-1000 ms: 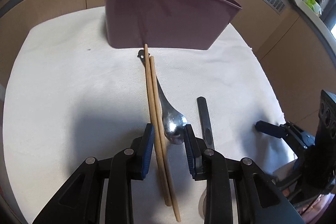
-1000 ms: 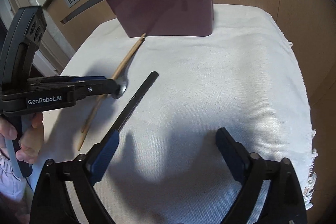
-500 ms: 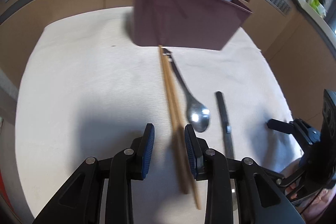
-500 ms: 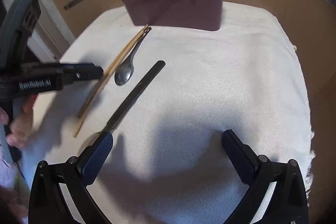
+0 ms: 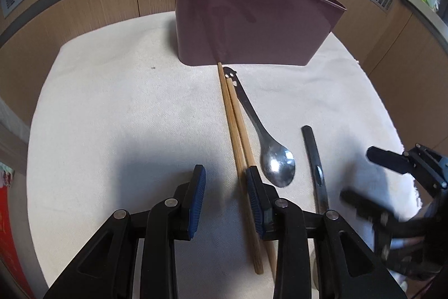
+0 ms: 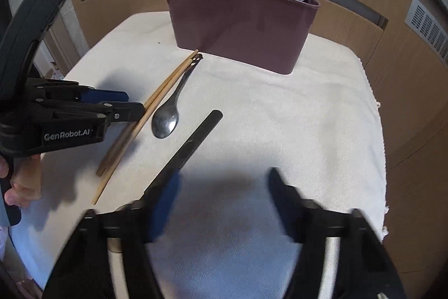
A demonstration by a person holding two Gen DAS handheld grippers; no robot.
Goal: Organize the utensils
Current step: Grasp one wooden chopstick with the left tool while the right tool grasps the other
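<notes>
Lying nearest on the cream woven cloth, a pair of wooden chopsticks is seen with its long axis running away from the left gripper, far tips pointing at the base of the maroon plastic utensil caddy. The left gripper's jaws are held apart, gripping nothing; the right-hand blue pad sits over the chopsticks' near part. Just beside them a steel spoon is laid, bowl near, handle angled toward the chopsticks' far tips. Farther right, a black-handled knife is pointed handle-first toward the caddy; its near end is hidden behind the right gripper, whose blurred jaws have just been closing, with only bare cloth between them. Open cloth is left on the right up to the fringed edge. Spoons and a wooden handle are held upright in the caddy.
</notes>
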